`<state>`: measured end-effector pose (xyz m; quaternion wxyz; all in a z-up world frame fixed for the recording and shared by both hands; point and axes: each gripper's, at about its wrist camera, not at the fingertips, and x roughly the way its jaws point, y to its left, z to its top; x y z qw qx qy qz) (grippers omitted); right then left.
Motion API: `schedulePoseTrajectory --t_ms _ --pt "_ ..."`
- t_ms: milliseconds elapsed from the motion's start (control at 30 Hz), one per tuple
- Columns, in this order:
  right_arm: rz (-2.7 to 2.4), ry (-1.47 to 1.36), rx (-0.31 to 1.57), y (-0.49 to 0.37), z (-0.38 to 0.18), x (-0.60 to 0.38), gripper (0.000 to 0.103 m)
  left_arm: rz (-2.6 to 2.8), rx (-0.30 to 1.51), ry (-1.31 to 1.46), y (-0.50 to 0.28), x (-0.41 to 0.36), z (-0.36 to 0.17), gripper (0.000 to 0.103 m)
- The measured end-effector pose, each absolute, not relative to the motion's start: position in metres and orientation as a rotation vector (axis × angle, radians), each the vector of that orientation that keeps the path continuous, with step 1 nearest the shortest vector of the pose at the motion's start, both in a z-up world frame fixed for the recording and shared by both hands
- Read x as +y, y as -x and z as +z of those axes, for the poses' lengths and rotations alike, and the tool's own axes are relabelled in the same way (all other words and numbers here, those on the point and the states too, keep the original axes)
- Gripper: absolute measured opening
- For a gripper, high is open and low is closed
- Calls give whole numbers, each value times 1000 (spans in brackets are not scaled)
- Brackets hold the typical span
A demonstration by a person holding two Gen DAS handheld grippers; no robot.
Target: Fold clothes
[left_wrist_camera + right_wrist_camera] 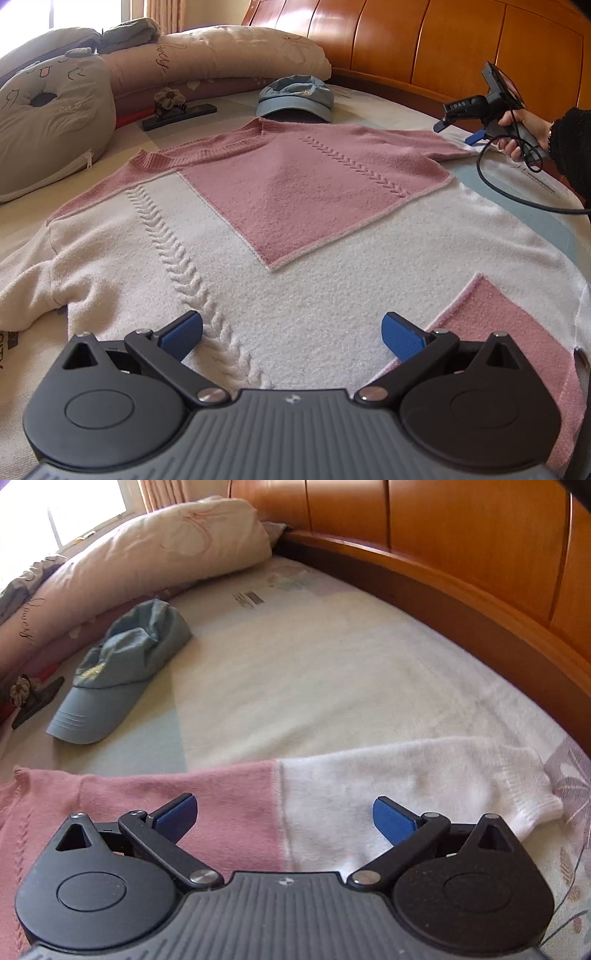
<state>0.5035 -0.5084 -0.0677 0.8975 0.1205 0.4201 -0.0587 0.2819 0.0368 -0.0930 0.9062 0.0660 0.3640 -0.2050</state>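
- Left wrist view looked across a pink-and-white sweater [295, 229] spread flat on the bed [369, 107], neckline toward the headboard [424, 40].
- The left hand-held gripper [291, 334] hovered above the sweater's white lower body with its blue fingers [184, 332] spread wide and nothing between them; whether they touched the knit could not be told.
- A raised cable braid ran up the white panel beside the left finger, and a pink patch lay under the right one.
- At the far right, a hand [517, 129] in a dark sleeve held the right hand-held gripper [458, 129] at the end of the pink sleeve.
- In the right wrist view, the right hand-held gripper [284, 818] stood wide open and empty over the sleeve [332, 790], straddling the seam where pink met white.
- The white cuff lay flat toward the bed's edge.
- A blue cap [118, 672] sat beyond the collar, near stacked pillows [147, 554].
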Motion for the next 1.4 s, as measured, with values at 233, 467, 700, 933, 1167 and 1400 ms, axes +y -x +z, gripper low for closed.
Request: schedulePoseTrajectory --t_ms 233,467,700,933,1167,1400 --pt "-256 -242 814 -495 -72 -552 103 -426 756 -150 -283 34 -96 102" --pt "-281 -149 853 -505 -77 -537 103 -423 754 -153 -282 35 -92 102" --pt "-382 -195 811 -489 -64 -532 103 -434 745 -163 -277 33 -85 102" --pt "25 -114 844 -486 -36 -407 103 -466 709 -179 -264 32 -68 102" --pt "188 156 946 -484 -56 -303 103 -461 713 -178 -264 32 -69 102" --pt "121 350 880 -457 -66 -314 103 -467 709 -183 -262 30 -69 102"
